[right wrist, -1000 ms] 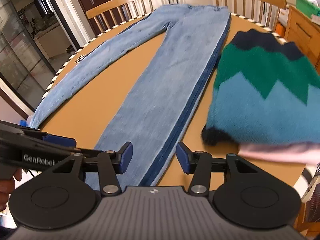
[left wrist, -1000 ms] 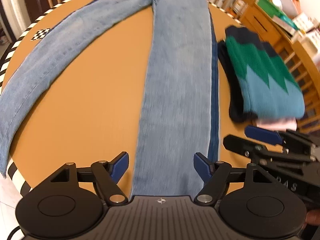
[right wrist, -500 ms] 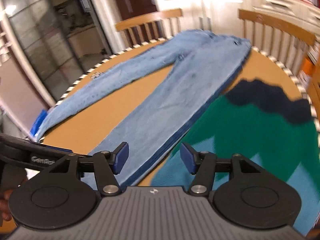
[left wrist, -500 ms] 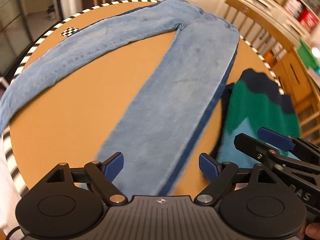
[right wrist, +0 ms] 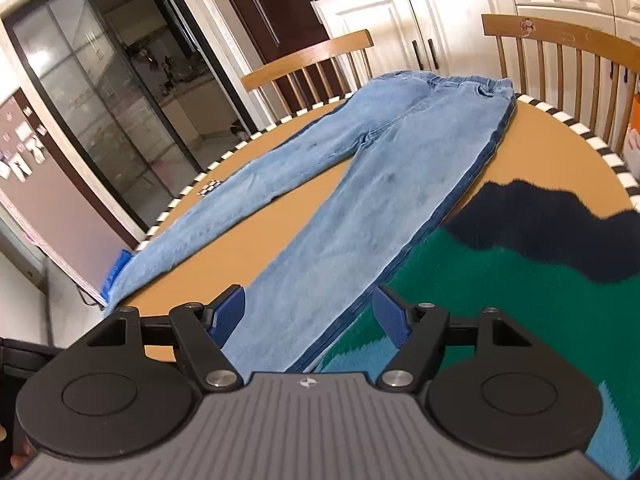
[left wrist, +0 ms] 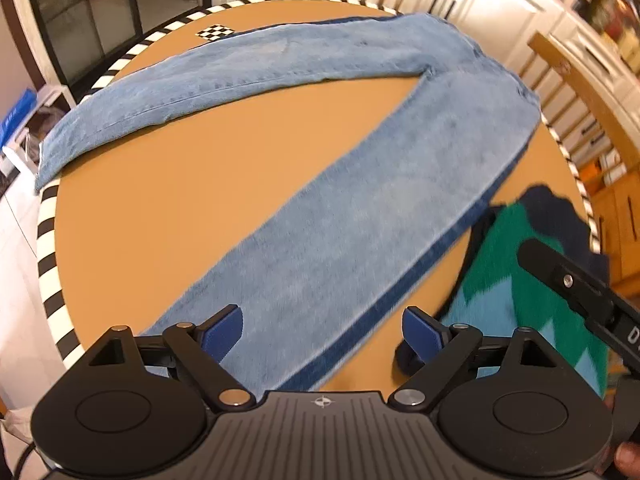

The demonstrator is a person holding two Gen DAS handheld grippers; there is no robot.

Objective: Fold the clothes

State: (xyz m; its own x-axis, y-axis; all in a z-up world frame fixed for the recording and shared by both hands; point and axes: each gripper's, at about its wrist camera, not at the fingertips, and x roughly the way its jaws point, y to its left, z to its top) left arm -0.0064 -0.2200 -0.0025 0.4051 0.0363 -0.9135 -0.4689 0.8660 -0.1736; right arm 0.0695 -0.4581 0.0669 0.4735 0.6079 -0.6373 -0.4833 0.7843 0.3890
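**Jeans spread flat, both tongs empty above the near leg**

Jeans (left wrist: 360, 216) lie open on the round counter (left wrist: 192, 208), waistband at about 1 o'clock in the left wrist view, one leg running out to 9 o'clock with its hem over the striped rim, the other coming down to 6 o'clock under the left tongs (left wrist: 320, 332). Those jaws have just been opening and stand wide apart, nothing pinched. The right tongs (right wrist: 308, 312) have also just been opening; they are apart and empty, above the near hem beside the folded sweater (right wrist: 520, 280) at 4 o'clock.

My reading: the first fold has not begun. The next move probably calls for both tongs to take hold of one leg and carry it across onto the other, edges matched.

The counter is orange-brown with a black-and-white edge and a small checker marker (left wrist: 215, 32) at 11 o'clock. Wooden chairs (right wrist: 560, 64) ring it; white cabinets (right wrist: 452, 12) and a glass door (right wrist: 100, 112) stand behind.
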